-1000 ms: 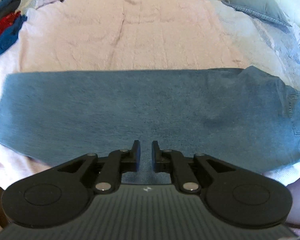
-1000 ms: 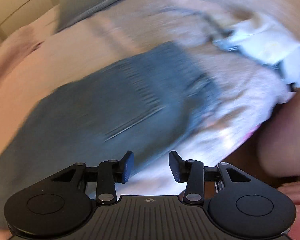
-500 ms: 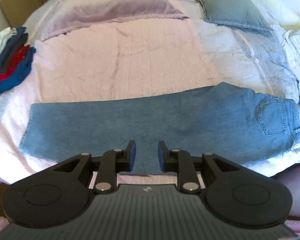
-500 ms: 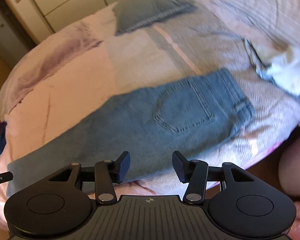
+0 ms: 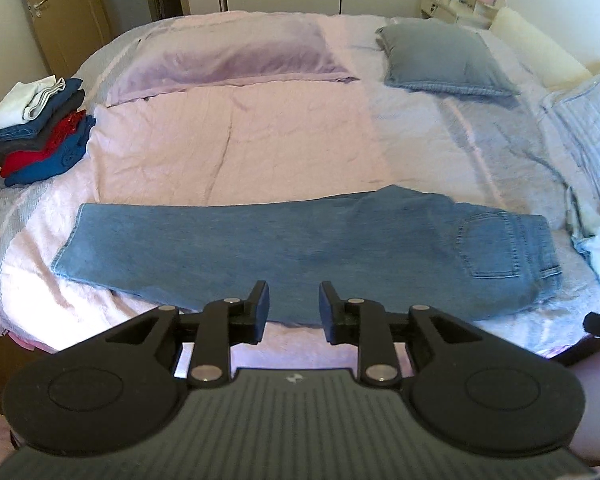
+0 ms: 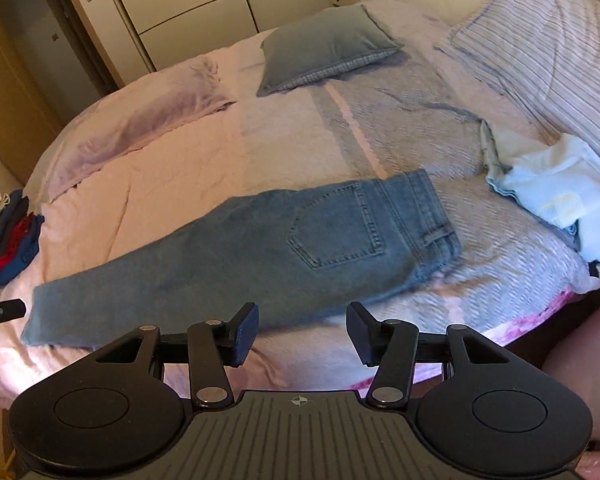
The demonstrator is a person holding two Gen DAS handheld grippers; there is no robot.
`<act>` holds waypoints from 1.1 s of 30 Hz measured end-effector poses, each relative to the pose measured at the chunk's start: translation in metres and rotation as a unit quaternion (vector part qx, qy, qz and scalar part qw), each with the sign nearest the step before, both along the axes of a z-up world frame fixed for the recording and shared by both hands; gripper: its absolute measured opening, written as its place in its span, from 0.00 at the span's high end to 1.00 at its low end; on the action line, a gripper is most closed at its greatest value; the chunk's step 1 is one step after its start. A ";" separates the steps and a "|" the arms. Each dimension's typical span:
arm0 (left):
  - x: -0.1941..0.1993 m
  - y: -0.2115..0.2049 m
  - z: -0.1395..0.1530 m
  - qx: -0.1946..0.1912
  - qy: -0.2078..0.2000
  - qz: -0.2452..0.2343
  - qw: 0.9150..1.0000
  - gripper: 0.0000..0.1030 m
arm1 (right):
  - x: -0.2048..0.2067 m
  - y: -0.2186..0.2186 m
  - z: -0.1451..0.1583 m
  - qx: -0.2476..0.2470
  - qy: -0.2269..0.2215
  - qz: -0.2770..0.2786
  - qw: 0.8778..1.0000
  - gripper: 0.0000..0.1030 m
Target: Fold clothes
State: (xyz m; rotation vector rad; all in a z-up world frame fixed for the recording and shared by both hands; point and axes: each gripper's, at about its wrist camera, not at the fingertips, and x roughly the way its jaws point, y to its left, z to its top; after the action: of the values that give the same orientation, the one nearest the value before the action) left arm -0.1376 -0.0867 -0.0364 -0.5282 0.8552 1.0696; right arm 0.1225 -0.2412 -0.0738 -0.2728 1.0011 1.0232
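Left wrist view: left gripper (image 5: pixel 292 306) jaws apart, empty, above blue denim jeans (image 5: pixel 300 252) halved lengthwise along near edge of pink quilted bed (image 5: pixel 228 152). Risk: pinching one layer only, legs separating.

Right wrist view: right gripper (image 6: pixel 302 330) jaws wide, empty, short of waistband (image 6: pixel 432 208). Risk: dragging denim off bed edge.

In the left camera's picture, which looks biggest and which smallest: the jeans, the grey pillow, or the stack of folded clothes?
1. jeans, though they lie nearest the camera
2. grey pillow
3. stack of folded clothes, roughly as far away as the pillow
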 end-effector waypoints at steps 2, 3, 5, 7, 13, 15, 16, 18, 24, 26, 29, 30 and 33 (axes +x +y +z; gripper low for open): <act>0.003 -0.008 0.001 0.001 -0.004 -0.001 1.000 0.77 | 0.006 -0.009 -0.001 0.000 0.006 -0.003 1.000 0.49; 0.004 -0.010 0.000 0.000 -0.006 -0.001 1.000 0.77 | 0.008 -0.011 -0.002 -0.001 0.009 -0.004 1.000 0.49; 0.006 -0.009 -0.004 -0.003 -0.004 0.003 1.000 0.77 | 0.012 -0.013 -0.006 -0.007 0.014 -0.006 1.000 0.49; 0.008 -0.006 -0.009 -0.006 -0.001 0.005 1.000 0.77 | 0.017 -0.012 -0.010 -0.012 0.017 -0.007 1.000 0.49; 0.015 0.035 -0.039 -0.014 -0.010 -0.020 1.000 0.77 | 0.042 0.014 -0.035 -0.036 0.015 -0.006 0.999 0.49; 0.021 0.058 -0.051 -0.007 -0.014 -0.044 0.999 0.77 | 0.051 0.030 -0.044 -0.041 0.009 -0.001 0.999 0.49; 0.025 0.072 -0.059 -0.003 -0.015 -0.060 0.998 0.77 | 0.056 0.042 -0.048 -0.042 0.006 0.004 0.999 0.49; 0.038 0.104 -0.076 -0.005 -0.017 -0.093 0.996 0.77 | 0.066 0.068 -0.058 -0.044 -0.001 0.014 0.999 0.49; 0.085 0.203 -0.134 -0.025 -0.013 -0.188 0.982 0.78 | 0.088 0.177 -0.095 -0.039 -0.007 0.064 0.997 0.49; 0.100 0.231 -0.155 -0.039 -0.010 -0.218 0.975 0.78 | 0.089 0.217 -0.109 -0.034 -0.003 0.089 0.995 0.49; 0.114 0.247 -0.179 -0.060 -0.010 -0.273 0.960 0.78 | 0.084 0.278 -0.132 -0.026 0.003 0.135 0.990 0.49; 0.119 0.251 -0.187 -0.066 -0.010 -0.292 0.954 0.78 | 0.082 0.293 -0.139 -0.028 0.006 0.152 0.988 0.49; 0.132 0.265 -0.211 -0.086 -0.009 -0.349 0.933 0.78 | 0.077 0.329 -0.161 -0.036 0.009 0.201 0.979 0.49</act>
State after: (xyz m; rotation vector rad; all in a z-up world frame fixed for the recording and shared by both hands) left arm -0.0056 0.1778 -0.2478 -0.3311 1.0198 0.3390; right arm 0.1992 0.0874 -0.2347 -0.5417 1.0231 1.3579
